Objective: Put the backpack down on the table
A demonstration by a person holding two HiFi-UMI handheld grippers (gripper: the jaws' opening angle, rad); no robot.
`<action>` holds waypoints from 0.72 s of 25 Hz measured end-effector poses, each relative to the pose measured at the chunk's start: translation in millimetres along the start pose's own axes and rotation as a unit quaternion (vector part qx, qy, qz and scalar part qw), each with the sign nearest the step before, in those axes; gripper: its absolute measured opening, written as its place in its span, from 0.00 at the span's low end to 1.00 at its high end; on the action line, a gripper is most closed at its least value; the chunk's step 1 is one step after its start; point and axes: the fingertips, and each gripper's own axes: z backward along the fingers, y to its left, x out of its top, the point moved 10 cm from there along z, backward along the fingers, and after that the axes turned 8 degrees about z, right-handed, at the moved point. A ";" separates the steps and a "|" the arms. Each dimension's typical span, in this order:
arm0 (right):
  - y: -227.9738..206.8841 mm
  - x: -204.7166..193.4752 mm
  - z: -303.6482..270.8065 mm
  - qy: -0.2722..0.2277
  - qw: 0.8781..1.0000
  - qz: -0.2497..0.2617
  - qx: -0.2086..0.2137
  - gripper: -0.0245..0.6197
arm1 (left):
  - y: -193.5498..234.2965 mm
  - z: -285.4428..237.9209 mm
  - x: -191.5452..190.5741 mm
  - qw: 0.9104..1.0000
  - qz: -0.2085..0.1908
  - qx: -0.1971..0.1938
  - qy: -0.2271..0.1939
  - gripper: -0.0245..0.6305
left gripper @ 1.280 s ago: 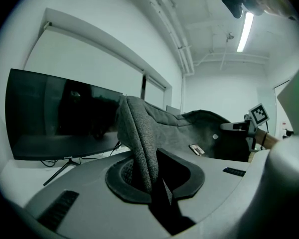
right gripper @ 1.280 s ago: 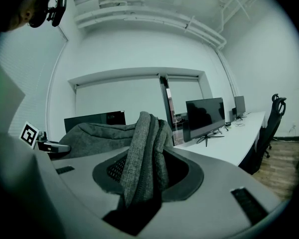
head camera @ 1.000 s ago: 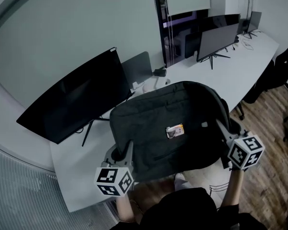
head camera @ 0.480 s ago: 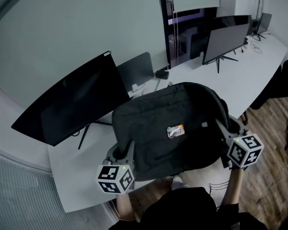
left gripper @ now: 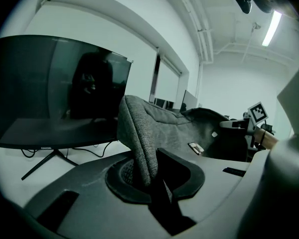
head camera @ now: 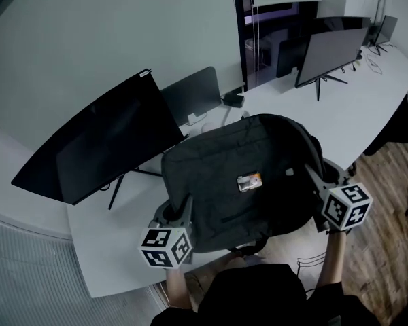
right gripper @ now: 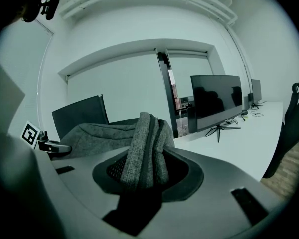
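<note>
The long white table (head camera: 115, 246) curves from the lower left of the head view to the upper right. Over its near part, at the middle of the frame, is the dark grey backpack (head camera: 238, 182). It lies nearly flat with its broad front panel up. Its long axis runs across the frame from left to right, and the rounded end is at the upper right. Its near edge reaches past the table's near edge, above the person's dark top (head camera: 258, 297). Whether its underside touches the tabletop cannot be told.

A large dark monitor (head camera: 102, 148) stands at the left, just behind the backpack, and a second monitor (head camera: 330, 49) stands well apart at the upper right.

Both forearms come up from the bottom edge and are cut off there. The left gripper (head camera: 179, 206) is at the backpack's lower left corner. It points up the frame and a little downward. The right gripper (head camera: 311, 175) is at the backpack's right side and points in from the right.

In the left gripper view, the left gripper (left gripper: 149, 171) has its jaws nearly together, pinching a thin fold of the grey cloth. In the right gripper view, the right gripper (right gripper: 144, 173) has its jaws wider apart, pressed on a thicker bunched fold.

A small pale label (head camera: 249, 181) sits on the front panel, its print too small to read. The backpack's straps are out of sight.
</note>
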 end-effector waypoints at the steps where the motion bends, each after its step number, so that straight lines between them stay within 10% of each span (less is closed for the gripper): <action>1: -1.0 -2.5 -5.4 0.005 1.000 -0.002 0.001 0.24 | 3.5 -4.1 -1.7 1.000 0.003 0.000 0.005 0.13; 18: -6.0 -44.1 -80.0 0.095 0.995 -0.003 0.007 0.24 | 55.9 -64.8 -48.5 0.994 0.059 0.000 0.097 0.13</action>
